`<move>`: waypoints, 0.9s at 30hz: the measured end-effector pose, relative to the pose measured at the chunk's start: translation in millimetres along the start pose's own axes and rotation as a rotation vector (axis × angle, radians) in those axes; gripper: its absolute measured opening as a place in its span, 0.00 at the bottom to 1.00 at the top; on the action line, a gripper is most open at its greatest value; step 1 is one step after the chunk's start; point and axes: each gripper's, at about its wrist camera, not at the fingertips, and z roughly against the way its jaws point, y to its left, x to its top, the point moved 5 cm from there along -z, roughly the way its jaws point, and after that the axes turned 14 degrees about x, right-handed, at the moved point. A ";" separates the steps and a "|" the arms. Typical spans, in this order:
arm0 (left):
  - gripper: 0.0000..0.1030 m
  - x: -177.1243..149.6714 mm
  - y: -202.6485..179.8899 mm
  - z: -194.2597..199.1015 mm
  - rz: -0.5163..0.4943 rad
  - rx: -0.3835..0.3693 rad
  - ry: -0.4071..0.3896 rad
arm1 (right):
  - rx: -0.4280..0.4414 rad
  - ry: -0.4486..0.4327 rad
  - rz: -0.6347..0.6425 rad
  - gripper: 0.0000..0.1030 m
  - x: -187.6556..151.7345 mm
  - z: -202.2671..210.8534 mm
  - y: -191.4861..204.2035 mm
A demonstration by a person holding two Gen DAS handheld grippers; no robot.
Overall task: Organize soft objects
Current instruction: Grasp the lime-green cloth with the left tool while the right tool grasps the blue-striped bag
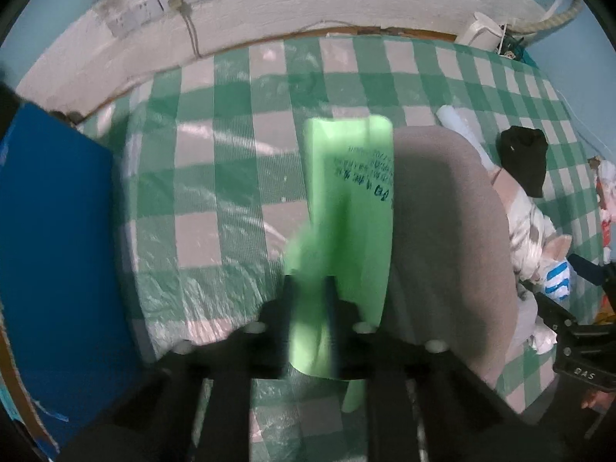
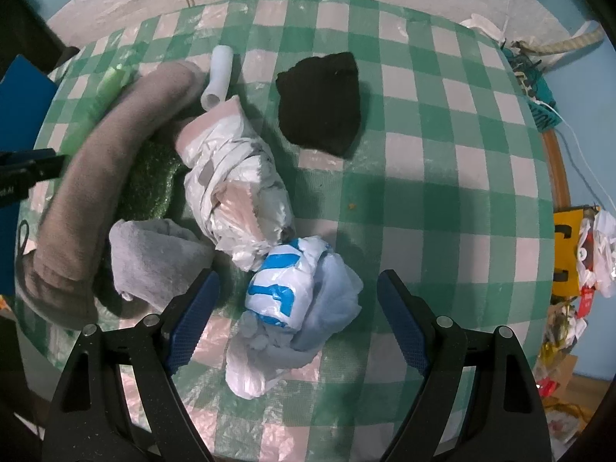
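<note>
A: Two grippers; any writing?
B: Dark print on the green bag, unreadable. Left gripper pinched it beside the grey cloth; right gripper gaped around the blue-striped bag.

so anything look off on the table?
Small orange crumb on the bare cloth, right of the pile. Otherwise only the unsorted heap: grey sock, wrapped bundle, blue-white bag. Nothing spilled or torn.
</note>
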 end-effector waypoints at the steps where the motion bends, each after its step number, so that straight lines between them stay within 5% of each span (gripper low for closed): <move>1: 0.07 -0.8 1.5 -2.8 0.004 -0.012 0.013 | -0.001 0.003 0.001 0.81 1.8 -2.1 1.8; 4: 0.05 -0.7 7.1 -4.9 0.029 -0.033 0.020 | -0.004 0.008 0.006 0.81 2.6 -5.0 4.1; 9: 0.06 2.2 21.9 2.4 0.031 0.044 -0.014 | -0.012 0.007 0.004 0.81 2.0 -4.8 5.6; 13: 0.63 3.7 28.6 2.4 0.060 0.016 0.008 | -0.005 -0.012 -0.007 0.81 -1.7 1.4 10.5; 16: 0.64 -0.5 23.3 11.2 0.088 -0.060 -0.017 | -0.002 -0.018 -0.008 0.81 -2.5 5.0 6.7; 27: 0.70 0.5 -7.9 6.8 -0.030 -0.018 -0.017 | 0.010 -0.014 -0.019 0.81 -10.8 9.7 -5.7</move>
